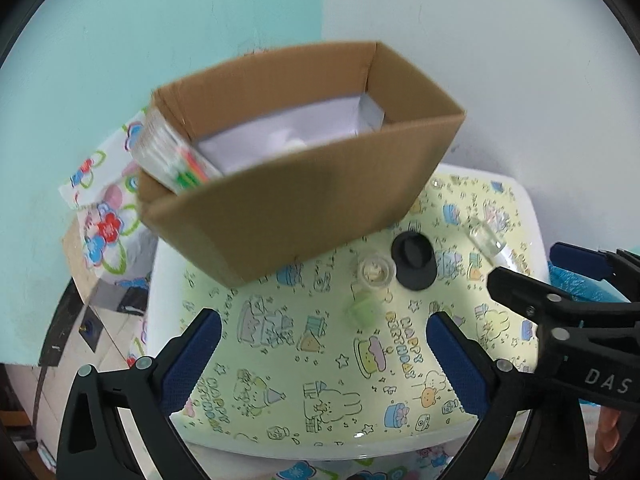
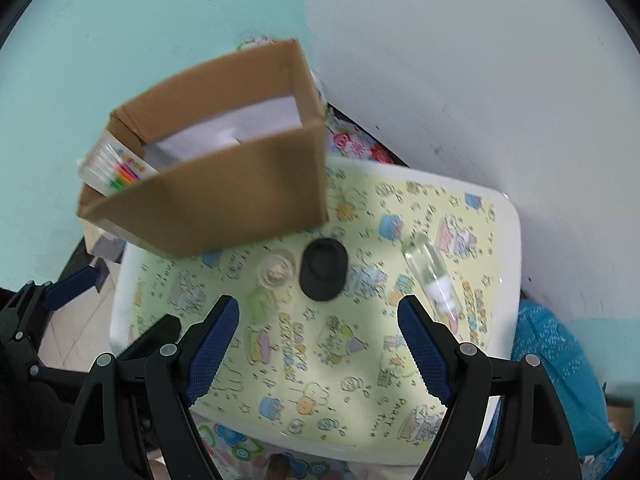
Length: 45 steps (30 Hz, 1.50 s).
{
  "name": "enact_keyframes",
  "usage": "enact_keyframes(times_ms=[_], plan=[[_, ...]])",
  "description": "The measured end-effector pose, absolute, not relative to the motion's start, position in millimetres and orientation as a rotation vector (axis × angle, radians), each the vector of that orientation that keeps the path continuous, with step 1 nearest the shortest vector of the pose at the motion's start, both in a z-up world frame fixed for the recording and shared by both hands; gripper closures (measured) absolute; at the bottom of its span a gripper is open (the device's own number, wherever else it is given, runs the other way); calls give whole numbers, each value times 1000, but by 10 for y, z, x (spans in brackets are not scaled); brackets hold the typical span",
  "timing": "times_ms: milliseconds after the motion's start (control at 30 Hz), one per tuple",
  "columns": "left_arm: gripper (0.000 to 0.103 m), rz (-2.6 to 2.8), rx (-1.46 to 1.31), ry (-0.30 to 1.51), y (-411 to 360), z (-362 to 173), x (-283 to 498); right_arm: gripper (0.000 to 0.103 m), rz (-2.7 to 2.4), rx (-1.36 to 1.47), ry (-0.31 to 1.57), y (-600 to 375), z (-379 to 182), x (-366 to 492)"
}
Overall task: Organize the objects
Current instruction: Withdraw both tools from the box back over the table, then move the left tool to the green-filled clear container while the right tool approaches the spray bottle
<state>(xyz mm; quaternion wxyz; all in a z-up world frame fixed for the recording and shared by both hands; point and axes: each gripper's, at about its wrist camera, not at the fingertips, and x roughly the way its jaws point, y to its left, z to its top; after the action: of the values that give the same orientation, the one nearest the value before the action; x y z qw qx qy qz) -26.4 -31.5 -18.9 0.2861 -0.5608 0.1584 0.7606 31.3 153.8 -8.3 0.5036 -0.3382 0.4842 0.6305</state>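
Observation:
An open cardboard box [image 1: 296,208] [image 2: 216,196] stands at the back of a small table with a yellow cartoon cloth [image 1: 340,356] [image 2: 360,344]. A clear pack of coloured pens [image 1: 176,160] [image 2: 116,168] leans in the box's left corner. In front of the box lie a black oval object [image 1: 414,260] [image 2: 323,269], a small clear cup [image 1: 376,271] [image 2: 276,271], a pale green piece [image 1: 364,310] [image 2: 258,304] and a clear bottle [image 1: 490,240] [image 2: 430,276]. My left gripper [image 1: 324,344] is open and empty above the cloth. My right gripper [image 2: 318,328] is open and empty, near the black object.
A floral cloth [image 1: 104,216] hangs left of the table. Turquoise and white walls stand behind. A blue fabric [image 2: 556,364] lies to the right of the table. The right gripper's body [image 1: 560,320] shows in the left view.

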Motion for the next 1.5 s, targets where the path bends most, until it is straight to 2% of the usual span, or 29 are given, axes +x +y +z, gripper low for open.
enact_keyframes(times_ms=[367, 700, 900, 1067, 1267, 1500], plan=[[0, 2033, -1469, 466, -181, -720, -77, 19, 1488, -790, 1189, 1347, -583, 521], [0, 2005, -1406, 412, -121, -1022, 1, 19, 1429, -697, 1354, 1308, -1131, 665], [0, 2001, -1430, 507, -17, -1313, -2, 19, 1451, -764, 1232, 1250, -1261, 614], [0, 2032, -1375, 563, 82, -1420, 23, 19, 1427, -803, 1220, 1229, -1447, 688], [2, 2026, -1442, 509, 138, -1544, -80, 19, 1396, -741, 1251, 1255, -1626, 853], [7, 2012, -1428, 517, 149, -1535, -101, 19, 1419, -822, 1111, 1228, -1647, 755]])
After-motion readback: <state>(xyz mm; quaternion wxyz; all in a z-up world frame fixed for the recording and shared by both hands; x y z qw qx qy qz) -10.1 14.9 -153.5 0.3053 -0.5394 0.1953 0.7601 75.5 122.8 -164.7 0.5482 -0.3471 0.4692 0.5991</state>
